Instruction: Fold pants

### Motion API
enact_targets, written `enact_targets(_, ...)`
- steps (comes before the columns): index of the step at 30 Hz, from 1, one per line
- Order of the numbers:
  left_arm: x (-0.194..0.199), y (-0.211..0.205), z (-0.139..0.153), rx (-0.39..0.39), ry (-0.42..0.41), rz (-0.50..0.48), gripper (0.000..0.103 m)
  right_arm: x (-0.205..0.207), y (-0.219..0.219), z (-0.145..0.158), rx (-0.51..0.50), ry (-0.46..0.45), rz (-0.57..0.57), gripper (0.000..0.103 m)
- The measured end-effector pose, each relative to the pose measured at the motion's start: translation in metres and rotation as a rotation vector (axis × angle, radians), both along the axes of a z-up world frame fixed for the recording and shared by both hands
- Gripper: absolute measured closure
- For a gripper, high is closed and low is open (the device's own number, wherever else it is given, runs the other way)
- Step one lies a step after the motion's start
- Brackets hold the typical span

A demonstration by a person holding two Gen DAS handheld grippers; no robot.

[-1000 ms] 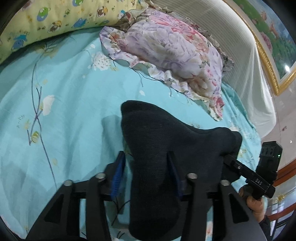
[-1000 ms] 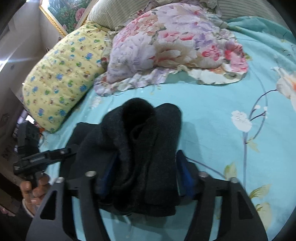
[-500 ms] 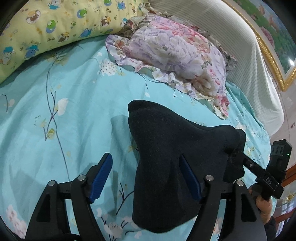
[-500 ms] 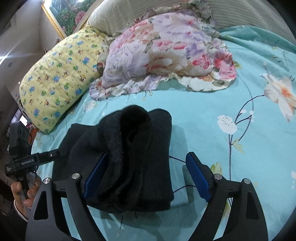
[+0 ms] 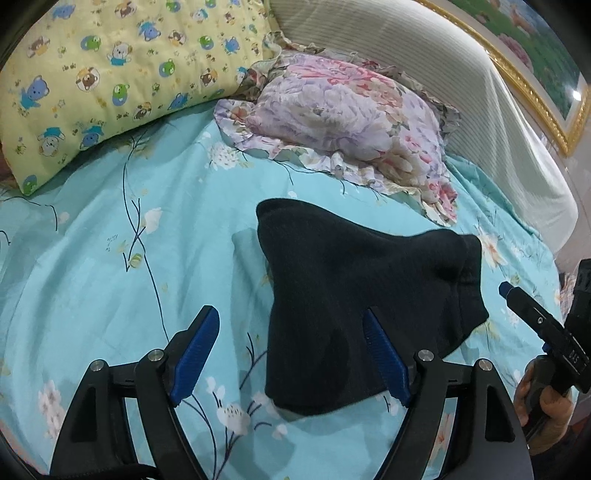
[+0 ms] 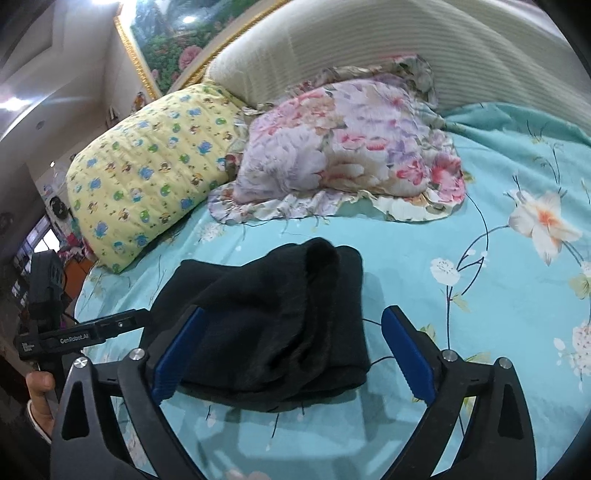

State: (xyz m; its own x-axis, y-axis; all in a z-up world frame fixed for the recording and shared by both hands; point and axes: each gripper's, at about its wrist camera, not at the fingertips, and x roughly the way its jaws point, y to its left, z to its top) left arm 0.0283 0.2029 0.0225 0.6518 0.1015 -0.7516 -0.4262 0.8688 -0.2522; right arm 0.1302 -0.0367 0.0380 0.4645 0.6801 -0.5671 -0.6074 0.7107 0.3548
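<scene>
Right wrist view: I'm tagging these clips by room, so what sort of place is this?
Most likely a home bedroom. The black pants lie on a bed with a turquoise flowered sheet, two pillows, yellow and floral, lean by a padded headboard, and a gold-framed painting hangs above.

Both fisheye cameras are riding low and close over the turquoise flower-printed bed sheet (image 5: 92, 295), each looking forward between its own blue-padded fingers toward the headboard. The left view is facing the folded black knit pants (image 5: 351, 302) from their left, the right view (image 6: 280, 325) from their right. Both are sharing the pants, the yellow bear-print pillow (image 5: 110, 74) (image 6: 147, 177) and the pink-and-lilac floral ruffled pillow (image 5: 351, 114) (image 6: 351, 147), and each is catching the opposite hand-held gripper at its edge.
</scene>
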Motion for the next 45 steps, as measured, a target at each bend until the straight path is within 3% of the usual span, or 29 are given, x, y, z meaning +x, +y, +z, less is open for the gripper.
enact_targets(9,-0.015,-0.029,-0.004,0.071,0.010,0.005,0.021,-0.037,0.014,0.000,-0.077,-0.121,0.070,0.003)
enact_targets(17,-0.030,-0.052,-0.010,0.165,0.032,0.014,0.020,-0.057,0.017,-0.011,-0.116,-0.160,0.079,0.001)
enact_targets(32,-0.037,-0.069,-0.025,0.206,0.017,0.012,0.020,-0.069,0.015,-0.032,-0.133,-0.172,0.057,0.001)
enact_targets(45,-0.038,-0.077,-0.030,0.236,0.014,0.003,0.019,-0.075,0.018,-0.032,-0.127,-0.206,0.050,0.001)
